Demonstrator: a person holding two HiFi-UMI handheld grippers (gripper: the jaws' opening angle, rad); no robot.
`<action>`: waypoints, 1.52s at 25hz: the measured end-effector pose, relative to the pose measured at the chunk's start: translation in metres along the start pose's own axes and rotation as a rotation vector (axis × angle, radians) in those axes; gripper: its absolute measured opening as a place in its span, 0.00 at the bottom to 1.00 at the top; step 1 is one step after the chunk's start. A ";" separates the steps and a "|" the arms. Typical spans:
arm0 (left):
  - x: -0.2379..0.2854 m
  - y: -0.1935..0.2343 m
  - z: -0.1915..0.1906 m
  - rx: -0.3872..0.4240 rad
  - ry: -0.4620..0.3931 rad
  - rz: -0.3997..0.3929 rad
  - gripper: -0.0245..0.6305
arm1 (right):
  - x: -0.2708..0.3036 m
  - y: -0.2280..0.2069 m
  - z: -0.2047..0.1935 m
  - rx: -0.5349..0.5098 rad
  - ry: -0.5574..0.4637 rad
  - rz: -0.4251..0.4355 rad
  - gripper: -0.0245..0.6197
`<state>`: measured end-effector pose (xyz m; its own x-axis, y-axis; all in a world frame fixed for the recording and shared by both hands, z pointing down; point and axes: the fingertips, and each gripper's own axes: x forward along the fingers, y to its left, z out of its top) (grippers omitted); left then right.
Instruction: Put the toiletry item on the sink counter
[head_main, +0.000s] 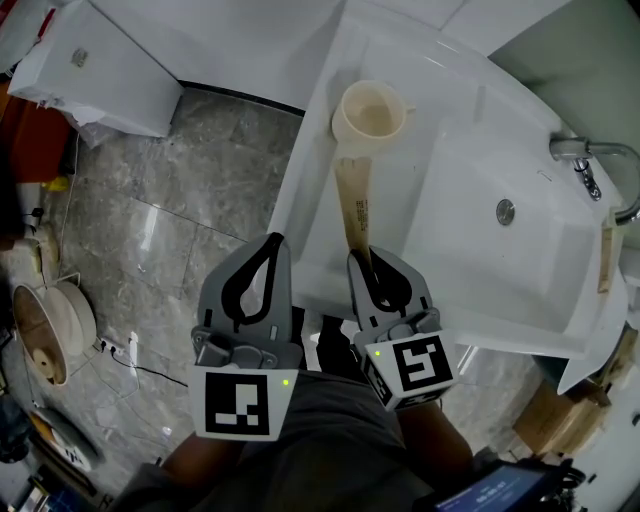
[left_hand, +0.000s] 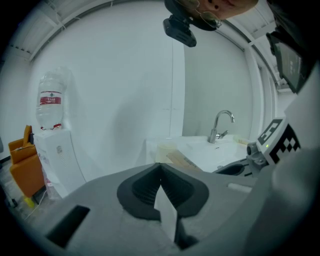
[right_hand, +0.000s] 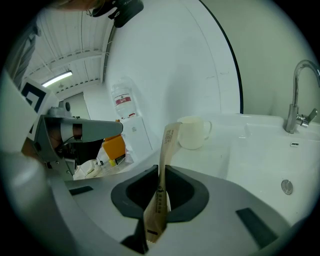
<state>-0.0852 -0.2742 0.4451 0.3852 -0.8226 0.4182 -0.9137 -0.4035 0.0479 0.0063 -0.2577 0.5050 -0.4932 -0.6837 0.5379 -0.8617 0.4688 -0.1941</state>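
The toiletry item is a long flat tan paper packet with print on it. My right gripper is shut on its near end, and the packet juts forward over the white sink counter toward a cream cup. In the right gripper view the packet stands pinched between the jaws, with the cup beyond it. My left gripper hangs beside the counter's front edge, over the floor. It is shut with nothing in it, and its tips meet.
The sink basin and a chrome faucet lie to the right of the cup. Another tan packet rests on the basin's right rim. A white water dispenser and clutter stand on the marble floor at left.
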 end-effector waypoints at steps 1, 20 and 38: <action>0.001 0.002 -0.002 -0.004 0.004 0.002 0.05 | 0.002 0.000 -0.001 0.000 0.005 0.000 0.11; 0.013 0.007 -0.018 -0.036 0.031 -0.012 0.05 | 0.018 -0.001 -0.027 0.019 0.091 -0.013 0.11; -0.002 0.000 0.003 -0.005 -0.032 -0.012 0.05 | 0.000 0.005 -0.008 -0.016 0.031 -0.023 0.11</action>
<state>-0.0855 -0.2734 0.4412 0.4002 -0.8301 0.3883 -0.9095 -0.4118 0.0571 0.0035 -0.2510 0.5102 -0.4690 -0.6773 0.5669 -0.8706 0.4624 -0.1679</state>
